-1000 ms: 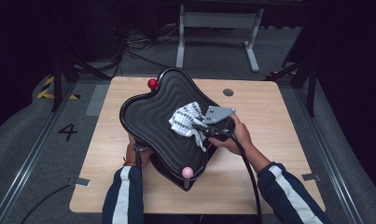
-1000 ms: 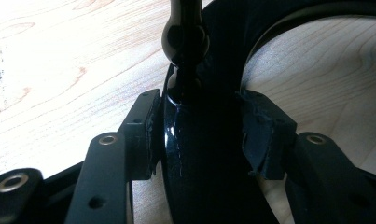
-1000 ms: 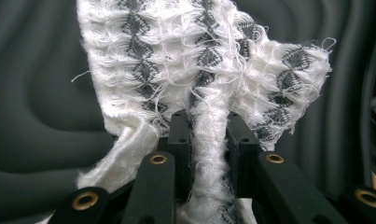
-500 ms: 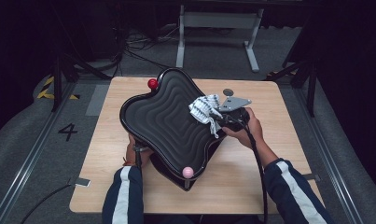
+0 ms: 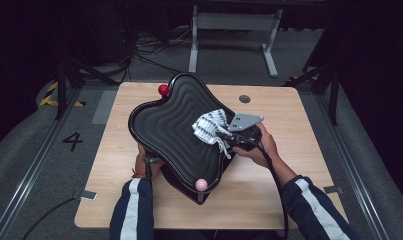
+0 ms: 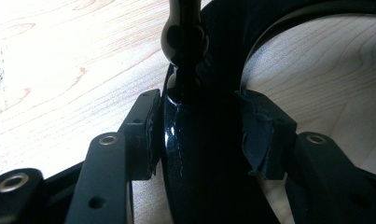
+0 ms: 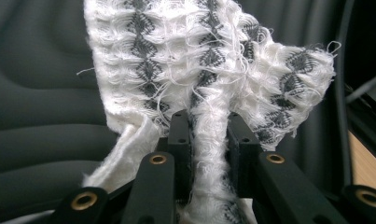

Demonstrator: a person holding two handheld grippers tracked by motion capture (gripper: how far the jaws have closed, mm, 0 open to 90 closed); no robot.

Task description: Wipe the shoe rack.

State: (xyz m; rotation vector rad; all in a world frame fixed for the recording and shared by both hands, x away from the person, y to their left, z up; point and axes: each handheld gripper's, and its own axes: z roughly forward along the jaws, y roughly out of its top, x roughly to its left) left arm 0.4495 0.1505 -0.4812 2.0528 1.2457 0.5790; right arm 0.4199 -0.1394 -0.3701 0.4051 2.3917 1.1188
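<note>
The right gripper had its fingers clamped on a white, grey-patterned woven cloth lying against the right side of the tilted, glossy black ridged tray, whose near-left edge the half-closed left gripper pinched above the worktop

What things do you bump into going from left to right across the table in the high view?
Left hand → red ball → pink ball → white patterned cloth → grey three-cornered plate → right hand. The black wavy tray spans the middle, so it has no single place.
</note>
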